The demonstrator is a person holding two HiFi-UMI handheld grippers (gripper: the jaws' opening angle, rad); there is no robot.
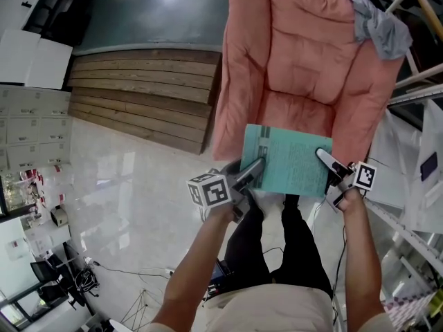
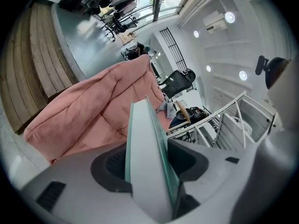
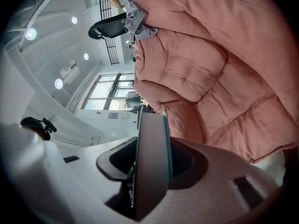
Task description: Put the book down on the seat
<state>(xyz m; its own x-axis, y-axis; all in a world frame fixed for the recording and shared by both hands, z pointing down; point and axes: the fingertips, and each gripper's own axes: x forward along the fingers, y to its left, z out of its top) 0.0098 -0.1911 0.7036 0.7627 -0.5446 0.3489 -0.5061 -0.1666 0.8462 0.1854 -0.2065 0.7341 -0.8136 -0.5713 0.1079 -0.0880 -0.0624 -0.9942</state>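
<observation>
Book (image 1: 287, 159) hangs over pink seat (image 1: 304, 68) on glossy floor (image 1: 124, 182).

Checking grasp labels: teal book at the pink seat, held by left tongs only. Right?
No. Both tongs hold it: the right gripper view shows the right tongs shut on the book too. Left tongs grip its other edge, at the pink seat.
</observation>
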